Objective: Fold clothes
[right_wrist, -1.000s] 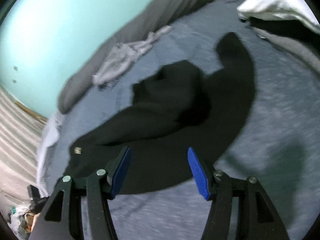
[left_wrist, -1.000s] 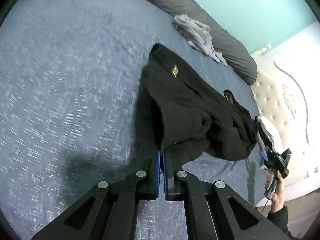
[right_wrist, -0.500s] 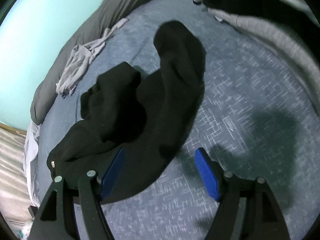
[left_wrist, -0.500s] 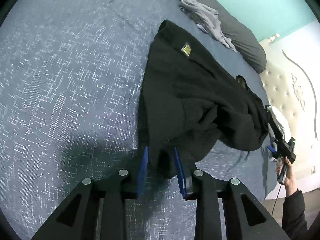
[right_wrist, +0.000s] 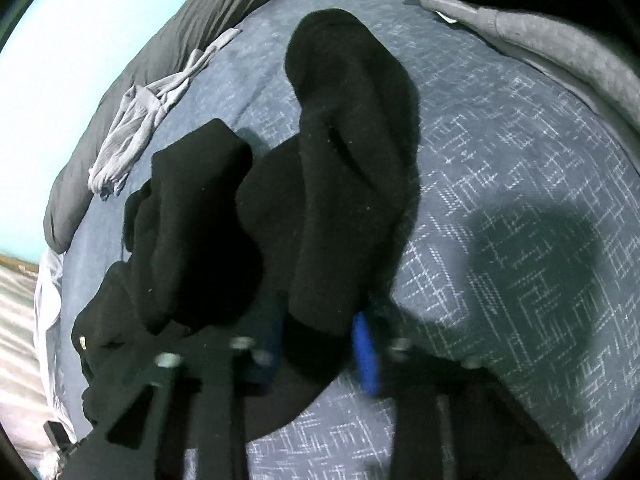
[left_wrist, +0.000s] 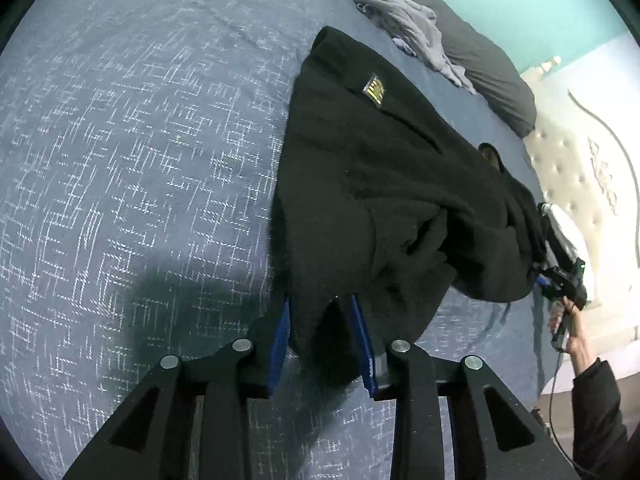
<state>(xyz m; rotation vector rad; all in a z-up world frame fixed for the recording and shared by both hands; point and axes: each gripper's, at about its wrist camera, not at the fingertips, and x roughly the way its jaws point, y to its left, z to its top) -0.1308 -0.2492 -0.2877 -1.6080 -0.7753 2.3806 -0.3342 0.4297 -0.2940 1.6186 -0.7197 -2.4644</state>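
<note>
A black fleece garment [left_wrist: 380,184] with a small gold label [left_wrist: 374,90] lies crumpled on the blue patterned bed cover [left_wrist: 120,160]. My left gripper [left_wrist: 320,320] straddles its near edge. Its jaws are closing, and a dark gap shows beside the right pad. In the right wrist view, a long black fold of the garment [right_wrist: 352,160] runs down into my right gripper [right_wrist: 320,328]. That gripper is blurred and its jaws are closing, with the blue pads hugging the cloth. A hand holds the right gripper [left_wrist: 560,276] at the garment's far end in the left wrist view.
A crumpled grey garment [left_wrist: 412,28] [right_wrist: 140,120] lies by a dark grey bolster [left_wrist: 492,68] along the teal wall. A cream tufted headboard [left_wrist: 580,168] stands at the right. Grey and white clothes [right_wrist: 560,28] are piled at the bed's top right.
My left gripper let go of the garment's edge, sank lower and now stands around it. My right gripper came down from wide open and closed in on the black fold.
</note>
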